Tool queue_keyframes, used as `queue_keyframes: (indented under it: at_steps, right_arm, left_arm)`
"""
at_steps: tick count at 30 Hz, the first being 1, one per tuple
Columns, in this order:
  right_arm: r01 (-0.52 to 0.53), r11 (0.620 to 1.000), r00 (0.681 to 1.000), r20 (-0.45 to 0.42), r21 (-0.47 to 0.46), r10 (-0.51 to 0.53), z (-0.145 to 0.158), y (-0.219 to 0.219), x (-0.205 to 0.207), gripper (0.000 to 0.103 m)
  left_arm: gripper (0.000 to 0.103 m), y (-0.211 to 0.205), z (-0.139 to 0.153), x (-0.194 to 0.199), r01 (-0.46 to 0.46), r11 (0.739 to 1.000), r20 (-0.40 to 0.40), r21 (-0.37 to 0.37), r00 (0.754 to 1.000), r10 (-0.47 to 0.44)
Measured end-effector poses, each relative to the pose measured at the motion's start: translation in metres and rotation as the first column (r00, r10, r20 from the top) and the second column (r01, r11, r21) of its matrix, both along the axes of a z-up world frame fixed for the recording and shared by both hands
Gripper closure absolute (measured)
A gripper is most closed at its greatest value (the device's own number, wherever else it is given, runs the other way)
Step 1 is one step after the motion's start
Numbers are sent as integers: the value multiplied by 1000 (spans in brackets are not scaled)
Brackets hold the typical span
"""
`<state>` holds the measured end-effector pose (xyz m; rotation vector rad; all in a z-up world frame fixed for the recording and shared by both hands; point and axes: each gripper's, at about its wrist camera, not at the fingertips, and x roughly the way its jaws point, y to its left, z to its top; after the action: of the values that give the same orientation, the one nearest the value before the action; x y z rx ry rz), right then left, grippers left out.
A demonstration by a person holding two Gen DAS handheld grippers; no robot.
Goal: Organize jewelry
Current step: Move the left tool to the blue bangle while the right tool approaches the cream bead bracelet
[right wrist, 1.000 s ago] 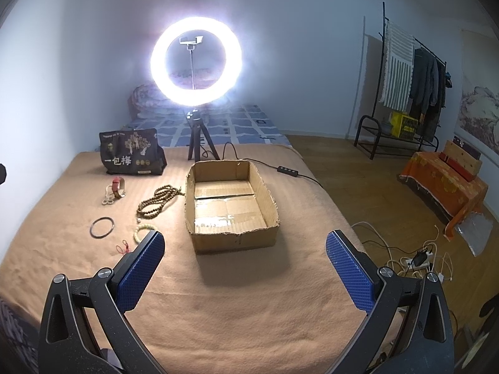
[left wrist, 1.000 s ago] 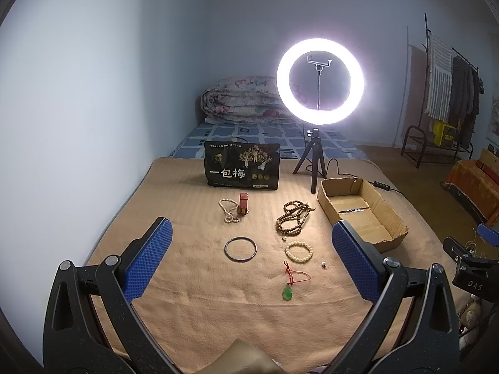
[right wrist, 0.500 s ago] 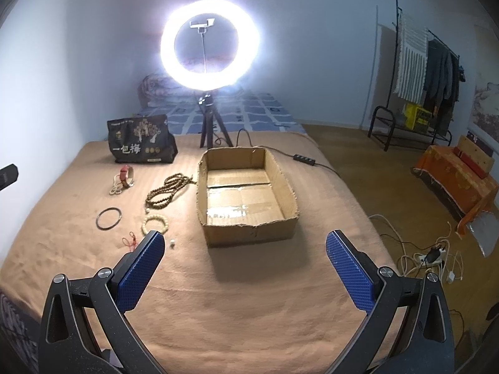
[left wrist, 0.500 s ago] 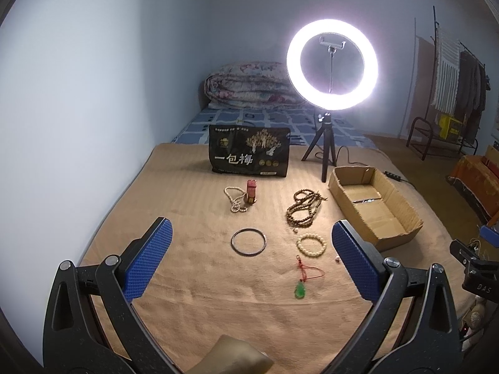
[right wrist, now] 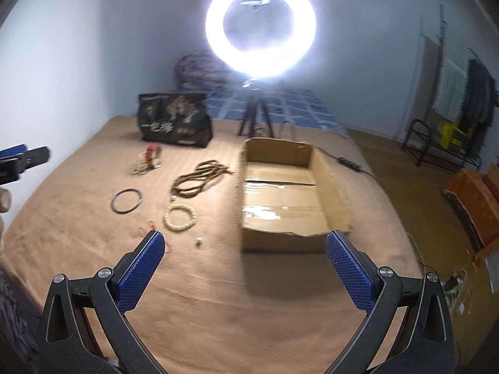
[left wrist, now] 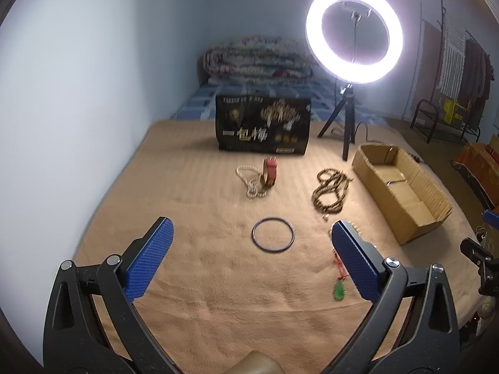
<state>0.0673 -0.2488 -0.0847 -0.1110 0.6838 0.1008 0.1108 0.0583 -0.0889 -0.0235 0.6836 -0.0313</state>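
Observation:
Jewelry lies on a tan blanket (left wrist: 202,205). A dark bangle (left wrist: 273,234) lies just ahead of my open, empty left gripper (left wrist: 249,249). Beyond it are a white bead necklace (left wrist: 249,180) with a red item (left wrist: 270,171) and a long brown bead strand (left wrist: 329,191). A green pendant on red cord (left wrist: 339,290) lies by the left gripper's right finger. In the right wrist view a cream bead bracelet (right wrist: 180,216), the bangle (right wrist: 126,201) and the brown strand (right wrist: 199,180) lie left of an open cardboard box (right wrist: 287,193). My right gripper (right wrist: 244,255) is open and empty, short of the box.
A lit ring light on a tripod (left wrist: 354,34) stands behind the box. A black printed bag (left wrist: 263,126) stands at the back. A wall runs along the left. A clothes rack (right wrist: 452,99), an orange box (right wrist: 477,199) and floor cables (right wrist: 452,283) are to the right.
Both grippers have moved forward and lower toward the blanket; the jewelry and the box look nearer. Both stay open and empty. Nothing on the blanket has moved.

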Motion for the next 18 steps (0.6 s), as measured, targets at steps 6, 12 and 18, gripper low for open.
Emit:
queue_keyframes:
  at_steps: [6, 12, 18]
  right_arm:
    - [-125, 991, 989, -76, 41, 128, -18, 27, 29, 11]
    - [-200, 974, 964, -155, 106, 214, -37, 50, 60, 19]
    - [-214, 972, 952, -204, 95, 230, -52, 63, 83, 19]
  left_arm:
    - [27, 15, -36, 38, -15, 999, -119, -51, 993, 9]
    - [35, 21, -75, 69, -21, 993, -221, -112, 975, -4]
    - [28, 17, -109, 87, -7, 980, -331, -198, 942, -60]
